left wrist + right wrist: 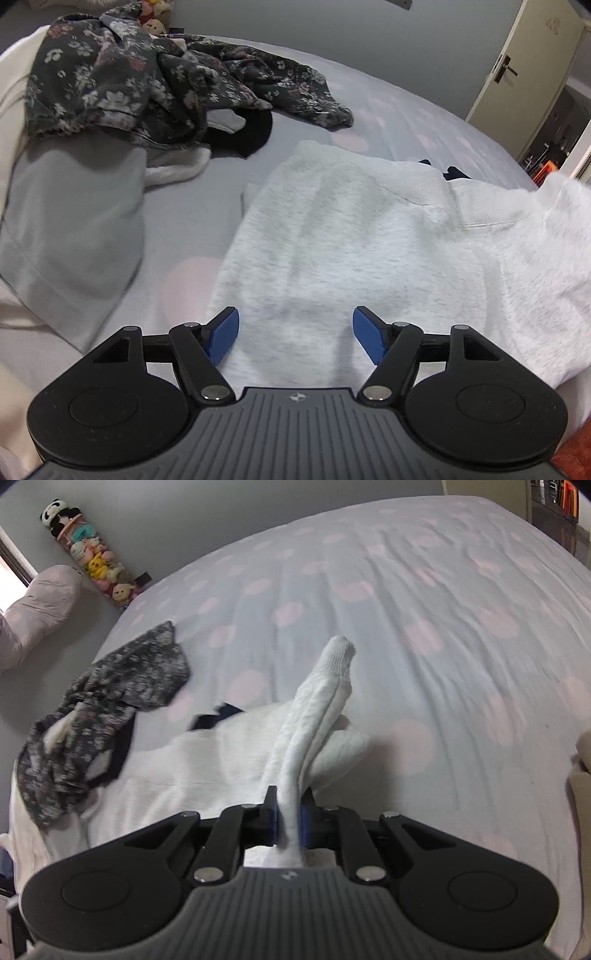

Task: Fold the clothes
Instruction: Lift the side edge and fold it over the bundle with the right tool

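Your right claw (288,821) grips the pale grey sweatshirt's sleeve (317,701) while your left claw (294,338) hovers released over its body (332,229); judging by this, lay the sleeve across next.

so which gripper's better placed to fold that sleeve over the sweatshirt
Right. The right gripper already has its jaws shut on the sleeve, so it can likely carry it across. The left gripper hangs open over the sweatshirt, holding nothing.
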